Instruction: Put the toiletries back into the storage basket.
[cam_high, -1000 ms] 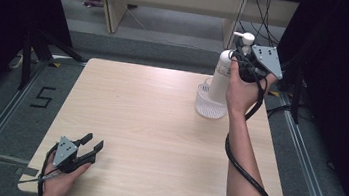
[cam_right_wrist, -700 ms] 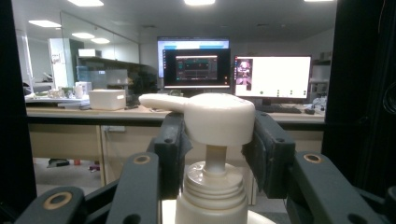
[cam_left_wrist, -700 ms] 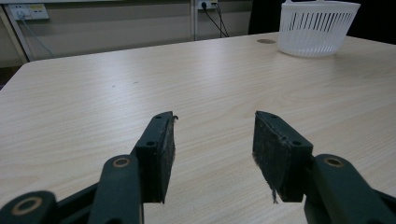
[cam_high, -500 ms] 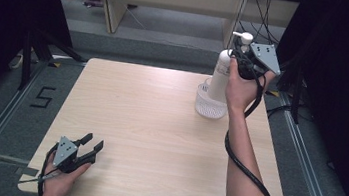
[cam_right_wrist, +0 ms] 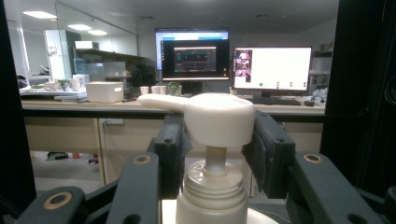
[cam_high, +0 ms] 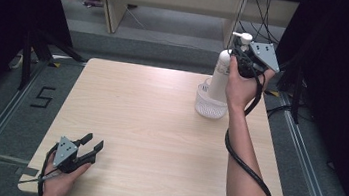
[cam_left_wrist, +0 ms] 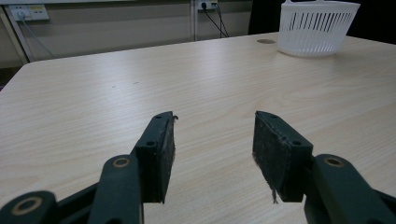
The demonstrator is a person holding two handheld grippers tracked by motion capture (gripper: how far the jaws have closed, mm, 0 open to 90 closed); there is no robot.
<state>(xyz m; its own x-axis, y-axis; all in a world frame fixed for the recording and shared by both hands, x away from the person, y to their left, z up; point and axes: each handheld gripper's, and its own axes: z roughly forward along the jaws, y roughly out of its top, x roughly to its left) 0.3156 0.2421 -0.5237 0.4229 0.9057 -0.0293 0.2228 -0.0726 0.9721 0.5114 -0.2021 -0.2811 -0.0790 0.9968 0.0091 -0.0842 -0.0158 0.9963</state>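
Note:
A white pump bottle (cam_high: pixel 220 75) stands upright with its bottom inside a white mesh basket (cam_high: pixel 210 107) at the table's far right. Whether it rests on the basket's floor I cannot tell. My right gripper (cam_high: pixel 240 41) is shut on the bottle's pump head (cam_right_wrist: pixel 219 116), one pad on each side, with the spout pointing left in the right gripper view. My left gripper (cam_high: pixel 95 145) lies low at the near left corner of the table, open with nothing between its pads (cam_left_wrist: pixel 214 117). The basket (cam_left_wrist: pixel 318 27) shows far off in the left gripper view.
The light wooden table (cam_high: pixel 149 125) is bare between the two grippers. A black cable (cam_high: pixel 247 165) trails along the right forearm. Beyond the table's far edge there are wooden furniture legs (cam_high: pixel 111 2) and a grey floor, and black curtains hang at both sides.

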